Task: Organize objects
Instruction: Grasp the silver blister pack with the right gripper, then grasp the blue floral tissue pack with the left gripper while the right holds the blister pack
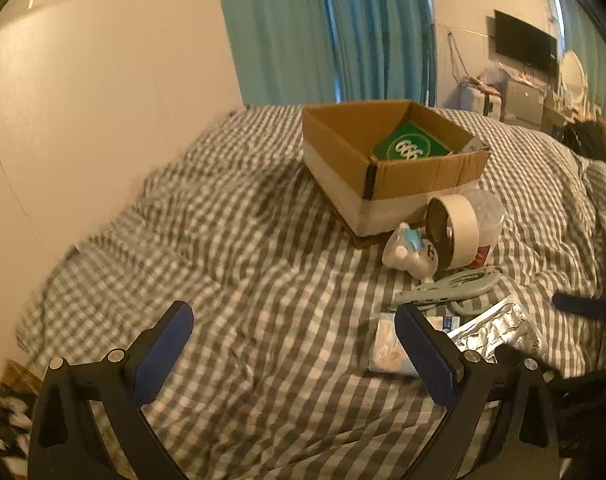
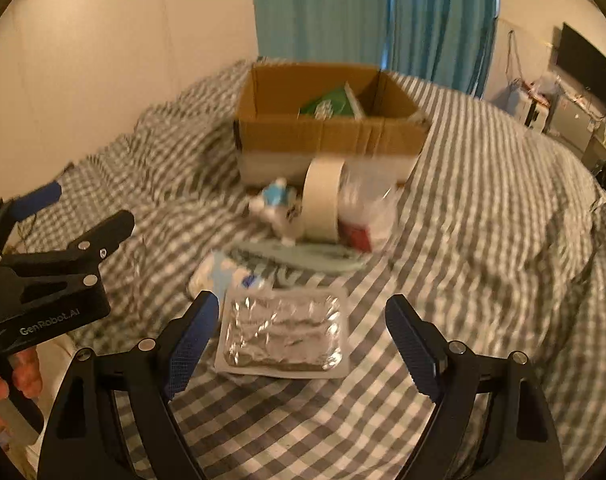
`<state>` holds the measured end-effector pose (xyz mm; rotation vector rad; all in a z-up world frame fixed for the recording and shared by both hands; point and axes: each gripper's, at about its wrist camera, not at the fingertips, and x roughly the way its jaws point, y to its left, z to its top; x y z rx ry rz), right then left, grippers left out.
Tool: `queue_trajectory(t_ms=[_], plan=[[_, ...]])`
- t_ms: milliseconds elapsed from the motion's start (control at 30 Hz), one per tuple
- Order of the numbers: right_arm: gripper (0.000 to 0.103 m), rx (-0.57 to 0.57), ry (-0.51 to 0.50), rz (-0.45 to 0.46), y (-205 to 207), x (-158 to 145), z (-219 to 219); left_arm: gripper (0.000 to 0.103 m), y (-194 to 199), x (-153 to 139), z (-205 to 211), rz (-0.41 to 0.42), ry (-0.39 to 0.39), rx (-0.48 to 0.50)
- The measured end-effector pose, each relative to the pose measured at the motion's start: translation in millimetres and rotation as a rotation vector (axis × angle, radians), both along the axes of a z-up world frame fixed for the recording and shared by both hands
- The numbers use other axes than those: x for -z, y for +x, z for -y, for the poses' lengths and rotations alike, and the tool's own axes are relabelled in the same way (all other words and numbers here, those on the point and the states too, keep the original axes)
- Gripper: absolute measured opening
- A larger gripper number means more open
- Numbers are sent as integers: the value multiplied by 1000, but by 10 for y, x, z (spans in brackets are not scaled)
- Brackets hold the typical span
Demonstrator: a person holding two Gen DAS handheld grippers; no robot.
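A cardboard box (image 1: 343, 148) (image 2: 327, 136) stands on the checked bed cover with a green packet (image 1: 411, 146) (image 2: 329, 106) inside. In front of it lie a tape roll (image 1: 459, 228) (image 2: 321, 204), a white and blue toy (image 1: 409, 254) (image 2: 277, 204), a clear plastic cup (image 1: 489, 216) (image 2: 367, 204), a pale green cable (image 1: 455, 286) (image 2: 303, 258), a tissue pack (image 1: 389, 348) (image 2: 219, 274) and a silver foil pack (image 1: 495, 330) (image 2: 283, 330). My left gripper (image 1: 293, 316) is open and empty, left of the pile. My right gripper (image 2: 303, 308) is open over the foil pack.
A pale wall (image 1: 103, 100) runs along the bed's left side. Teal curtains (image 1: 323, 28) hang behind the box. A TV (image 1: 523, 44) and cluttered furniture stand at the far right. The left gripper's body (image 2: 43, 280) shows at the left of the right wrist view.
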<state>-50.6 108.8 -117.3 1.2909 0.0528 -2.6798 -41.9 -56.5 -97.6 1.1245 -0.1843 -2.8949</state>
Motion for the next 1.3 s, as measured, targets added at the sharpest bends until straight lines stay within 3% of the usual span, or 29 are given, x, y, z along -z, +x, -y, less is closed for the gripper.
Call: queue_trajectory(t_ms=[200, 433, 600, 700, 733, 833, 1133, 1300], plan=[[86, -1, 28, 120, -151, 409, 37, 103, -68, 195, 28, 47, 4, 7], [86, -13, 50, 120, -191, 511, 60, 103, -106, 392, -23, 87, -9, 36], [67, -11, 62, 97, -125, 434, 32, 103, -89, 379, -24, 100, 16, 41], [48, 9, 25, 79, -108, 333, -58, 103, -63, 372, -67, 96, 13, 51], [38, 13, 21, 69, -99, 293, -87, 103, -53, 377, -88, 96, 10, 57], [25, 0, -7, 50, -65, 202, -144, 103, -20, 393, -160, 105, 0, 71], [10, 68, -12, -97, 92, -344, -496, 103, -6, 422, -454, 133, 44, 152], [7, 93, 12, -99, 68, -324, -610, 103, -146, 584, -586, 182, 54, 176]])
